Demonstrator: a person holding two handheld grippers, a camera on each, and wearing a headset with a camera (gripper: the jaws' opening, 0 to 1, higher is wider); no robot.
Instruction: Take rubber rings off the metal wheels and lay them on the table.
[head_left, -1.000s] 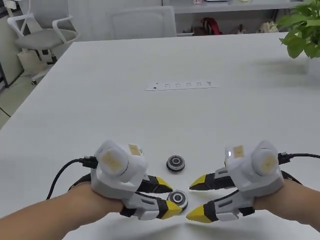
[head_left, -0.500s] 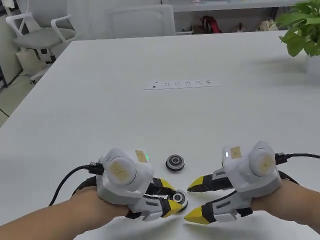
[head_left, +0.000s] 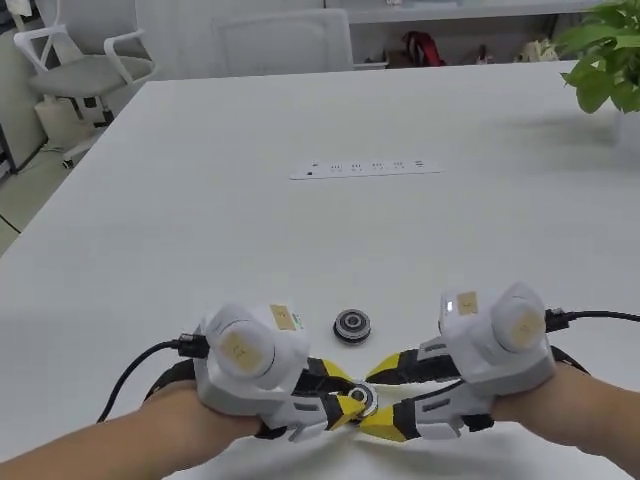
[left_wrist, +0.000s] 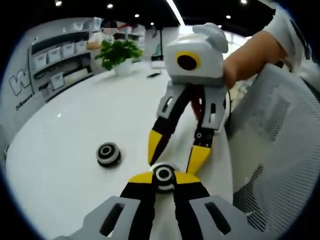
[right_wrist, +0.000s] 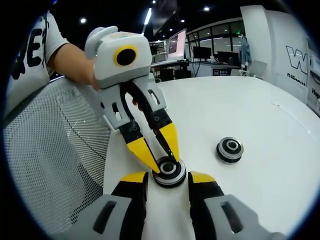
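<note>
1. The left gripper was clamped on the held wheel, low over the white surface. The black rubber ring was on that wheel.
2. The right gripper faced the held wheel from the opposite side. Its jaws were parted and straddled the wheel, one yellow tip close on each side; whether they touched it could not be told.
3. The second wheel lay flat on the surface just beyond the held wheel, apart from both grippers.
4. A second earlier the right gripper's tips had stood clear of the held wheel; since then they had closed in around it. The left gripper's hold and the second wheel's place were unchanged.
</note>
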